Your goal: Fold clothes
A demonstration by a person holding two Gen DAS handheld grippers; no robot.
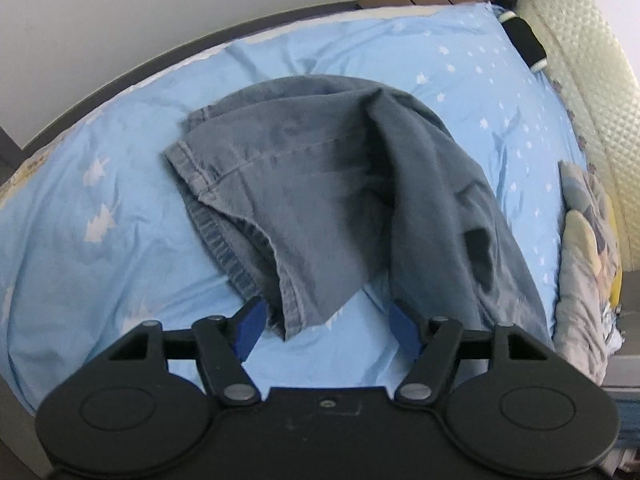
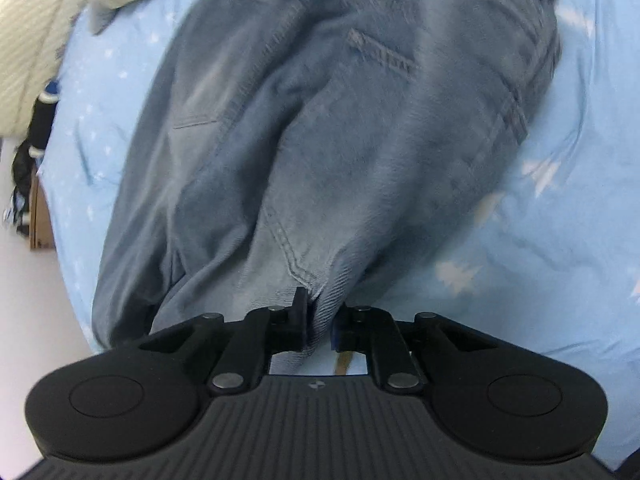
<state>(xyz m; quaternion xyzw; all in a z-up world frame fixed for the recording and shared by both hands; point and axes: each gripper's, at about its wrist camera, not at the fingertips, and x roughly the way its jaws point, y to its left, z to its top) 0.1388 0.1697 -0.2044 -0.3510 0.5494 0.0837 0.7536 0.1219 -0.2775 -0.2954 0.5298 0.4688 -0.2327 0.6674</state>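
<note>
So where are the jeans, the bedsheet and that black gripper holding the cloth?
jeans (image 1: 304, 184): left wrist view, middle of the denim.
bedsheet (image 1: 100, 240): left wrist view, bare blue part.
right gripper (image 2: 320, 320): right wrist view, between fingertips.

Jeans (image 2: 320, 128) smeared with motion blur, upper part cut off at the right wrist frame's top, hem hiding the right gripper (image 2: 318, 320) fingertips, patterned blanket (image 1: 588, 240) clipped at the edge.

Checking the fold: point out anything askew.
The jeans lie bunched and twisted on the blue sheet, not flat. The right gripper pinches one edge; the left gripper is open.
</note>
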